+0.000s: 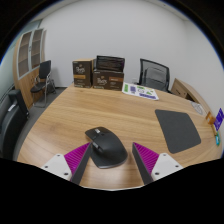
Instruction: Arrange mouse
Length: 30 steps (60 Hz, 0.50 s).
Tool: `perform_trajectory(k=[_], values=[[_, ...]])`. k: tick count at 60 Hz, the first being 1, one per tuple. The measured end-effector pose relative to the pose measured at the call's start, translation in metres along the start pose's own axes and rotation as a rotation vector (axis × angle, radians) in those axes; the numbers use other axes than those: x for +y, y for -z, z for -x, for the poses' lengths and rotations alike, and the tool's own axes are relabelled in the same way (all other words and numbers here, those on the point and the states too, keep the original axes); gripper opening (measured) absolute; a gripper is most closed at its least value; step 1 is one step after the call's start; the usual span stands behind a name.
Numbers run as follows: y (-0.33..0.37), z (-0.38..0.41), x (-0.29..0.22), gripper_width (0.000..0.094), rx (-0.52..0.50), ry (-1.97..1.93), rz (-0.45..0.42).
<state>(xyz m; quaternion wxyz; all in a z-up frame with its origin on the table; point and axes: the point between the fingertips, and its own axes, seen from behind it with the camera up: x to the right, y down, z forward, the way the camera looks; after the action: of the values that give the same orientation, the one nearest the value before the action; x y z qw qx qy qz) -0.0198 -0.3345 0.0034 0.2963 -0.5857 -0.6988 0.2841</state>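
A dark grey computer mouse [104, 145] lies on the wooden table [90, 110], between my fingers and slightly ahead of them. My gripper [112, 160] is open: the left magenta pad [76, 155] and the right magenta pad [148, 155] stand apart from the mouse, with a wider gap on the right side. The mouse rests on the table by itself. A dark grey mouse mat [180, 128] lies on the table to the right, beyond the right finger.
Cardboard boxes [96, 72] stand at the table's far edge, with papers [140, 92] to their right. Office chairs stand at the far right [153, 72], at the left [43, 80] and near left [10, 120]. A coloured object [217, 118] sits at the right edge.
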Motion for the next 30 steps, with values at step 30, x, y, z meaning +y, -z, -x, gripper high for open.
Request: perform_trajectory(k=[30], values=[[-0.048, -0.016, -0.023, 0.0863, -0.011, -0.036, 0.007]])
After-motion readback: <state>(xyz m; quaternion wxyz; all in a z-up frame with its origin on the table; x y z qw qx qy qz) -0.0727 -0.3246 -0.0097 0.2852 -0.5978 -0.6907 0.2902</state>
